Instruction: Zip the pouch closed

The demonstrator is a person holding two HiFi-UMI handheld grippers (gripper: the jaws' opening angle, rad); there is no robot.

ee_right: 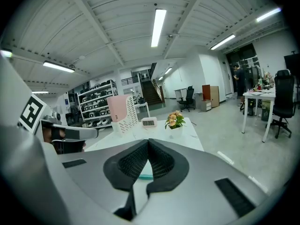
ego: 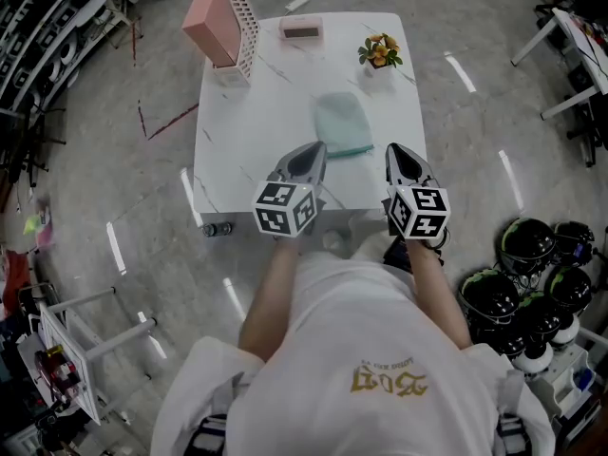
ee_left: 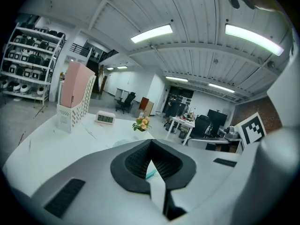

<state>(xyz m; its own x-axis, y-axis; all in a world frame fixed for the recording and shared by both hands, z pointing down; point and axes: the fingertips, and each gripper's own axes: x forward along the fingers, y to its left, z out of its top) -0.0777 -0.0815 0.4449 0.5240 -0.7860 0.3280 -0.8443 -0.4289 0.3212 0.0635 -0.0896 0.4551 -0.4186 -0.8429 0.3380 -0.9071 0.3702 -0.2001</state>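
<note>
A teal pouch [ego: 342, 124] lies flat near the middle of the white table [ego: 247, 150]. My left gripper [ego: 310, 155] hovers at the table's near edge, just short of the pouch's near left corner. It is shut with nothing held. My right gripper [ego: 399, 158] hangs to the right of the pouch's near end, also shut and empty. In the left gripper view the jaws [ee_left: 151, 143] meet, and only a teal sliver of the pouch [ee_left: 151, 174] shows below them. In the right gripper view the jaws [ee_right: 148, 142] are together, with a strip of the pouch [ee_right: 144, 175] under them. I cannot make out the zipper.
A pink file holder [ego: 223, 17] stands at the table's far left corner, a small clock [ego: 301, 31] at the far edge and a potted flower [ego: 380, 53] at the far right. Black helmets [ego: 532, 283] lie on the floor to my right.
</note>
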